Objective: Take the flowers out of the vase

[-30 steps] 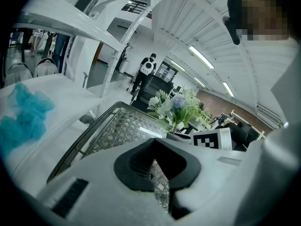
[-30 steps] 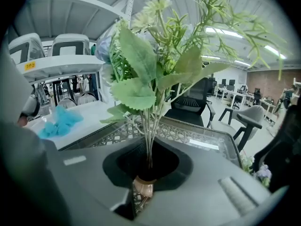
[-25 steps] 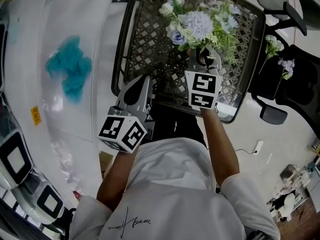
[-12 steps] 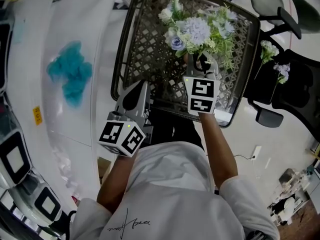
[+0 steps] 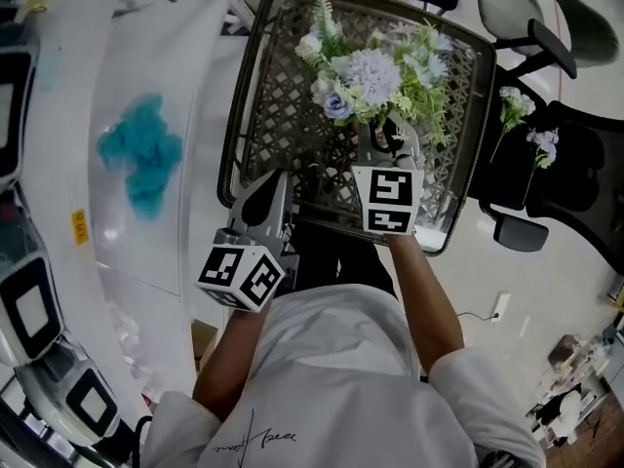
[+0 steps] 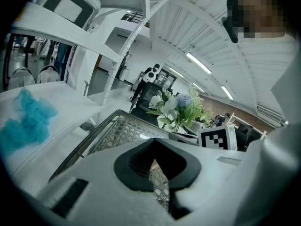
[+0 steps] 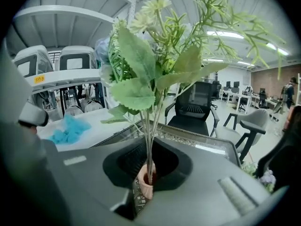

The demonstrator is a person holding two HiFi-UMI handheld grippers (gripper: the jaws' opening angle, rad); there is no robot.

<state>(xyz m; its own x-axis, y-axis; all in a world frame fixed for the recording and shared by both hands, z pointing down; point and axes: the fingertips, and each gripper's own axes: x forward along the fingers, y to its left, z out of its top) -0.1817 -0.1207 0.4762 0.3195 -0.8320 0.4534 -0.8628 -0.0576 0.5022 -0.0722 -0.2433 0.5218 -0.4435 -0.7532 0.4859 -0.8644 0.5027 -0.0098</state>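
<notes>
A bouquet of pale blue and white artificial flowers point(image 5: 375, 66) stands over a wire-mesh tray point(image 5: 234, 115). My right gripper point(image 5: 385, 142) sits just below the blooms. In the right gripper view the green stems point(image 7: 149, 140) run down between the closed jaws of that gripper point(image 7: 149, 173) into a small pink vase point(image 7: 145, 186) right under them. My left gripper point(image 5: 276, 180) hovers over the tray's near-left rim, shut, with nothing in it. In the left gripper view, only mesh shows past its gripper point(image 6: 162, 182), and the flowers point(image 6: 181, 109) stand ahead to the right.
A blue cloth point(image 5: 141, 149) lies on the white table point(image 5: 146, 242) left of the tray. A black office chair point(image 5: 546, 178) stands to the right, with a small flower sprig point(image 5: 517, 105) on it. Another black chair point(image 7: 195, 105) stands beyond the tray.
The right gripper has risen with the bouquet, which now sits higher and a little further left in the head view. The left gripper has hardly moved.
</notes>
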